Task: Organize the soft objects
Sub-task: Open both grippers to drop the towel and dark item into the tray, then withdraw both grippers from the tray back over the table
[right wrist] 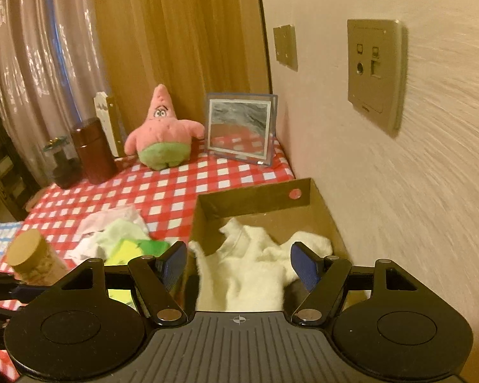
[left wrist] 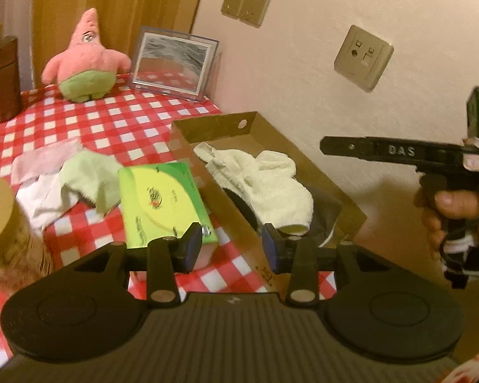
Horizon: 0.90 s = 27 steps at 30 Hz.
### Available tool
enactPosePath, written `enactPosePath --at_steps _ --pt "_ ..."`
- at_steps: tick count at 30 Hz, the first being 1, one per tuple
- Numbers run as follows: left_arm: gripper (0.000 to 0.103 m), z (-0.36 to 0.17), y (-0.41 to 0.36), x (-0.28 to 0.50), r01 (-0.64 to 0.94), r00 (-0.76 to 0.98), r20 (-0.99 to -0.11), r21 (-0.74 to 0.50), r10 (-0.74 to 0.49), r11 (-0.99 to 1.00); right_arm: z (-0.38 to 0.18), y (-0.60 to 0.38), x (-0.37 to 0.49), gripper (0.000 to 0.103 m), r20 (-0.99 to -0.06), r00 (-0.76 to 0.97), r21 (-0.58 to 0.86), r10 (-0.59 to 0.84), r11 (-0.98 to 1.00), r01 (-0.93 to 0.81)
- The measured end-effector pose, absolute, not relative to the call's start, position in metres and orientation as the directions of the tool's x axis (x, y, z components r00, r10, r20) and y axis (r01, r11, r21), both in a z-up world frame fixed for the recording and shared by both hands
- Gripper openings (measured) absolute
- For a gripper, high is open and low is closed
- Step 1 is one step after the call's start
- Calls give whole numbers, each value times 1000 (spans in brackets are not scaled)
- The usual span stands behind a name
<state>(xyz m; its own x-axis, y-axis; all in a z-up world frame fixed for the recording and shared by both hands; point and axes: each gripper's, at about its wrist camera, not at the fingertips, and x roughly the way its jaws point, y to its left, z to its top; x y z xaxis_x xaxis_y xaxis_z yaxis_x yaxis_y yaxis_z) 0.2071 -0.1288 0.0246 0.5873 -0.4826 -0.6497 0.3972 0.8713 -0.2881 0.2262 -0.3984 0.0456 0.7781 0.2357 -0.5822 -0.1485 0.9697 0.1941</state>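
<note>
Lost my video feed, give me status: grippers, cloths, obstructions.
Left gripper open, empty. Right gripper open above white towel in cardboard box. Green cloth on table beside green packet. Nothing blocking.

Fluffy white towel, cardboard box

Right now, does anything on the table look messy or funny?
Yes. Left of the cardboard box, a light green cloth, a white cloth and a pink cloth lie crumpled in a loose heap on the checkered tablecloth, not in the box. The white towel inside the box is bunched up, not folded.
</note>
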Motion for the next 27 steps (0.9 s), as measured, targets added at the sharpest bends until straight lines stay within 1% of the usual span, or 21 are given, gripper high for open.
enactPosePath --at_steps 2,6,12,14,22,27 --pt "38 26 -123 194 379 606 -646 -279 -464 882 49 -391 212 72 -575 781 201 244 967 -154" --pt "45 25 -111 171 338 629 -642 -282 -439 898 58 -373 183 72 -547 793 218 269 960 -175" --pt "53 26 -88 142 268 670 -638 -269 -379 925 62 -346 146 72 -503 798 324 334 928 -184" --pt "55 26 -79 134 245 677 -643 -263 -359 933 61 -336 137 72 -497 795 340 347 921 -190" --pt "63 22 -42 109 141 695 -664 -249 -275 958 45 -296 114 72 -524 773 308 357 926 -218" --pt "65 21 -27 101 100 702 -673 -232 -234 968 30 -282 107 72 -549 749 311 371 923 -228"
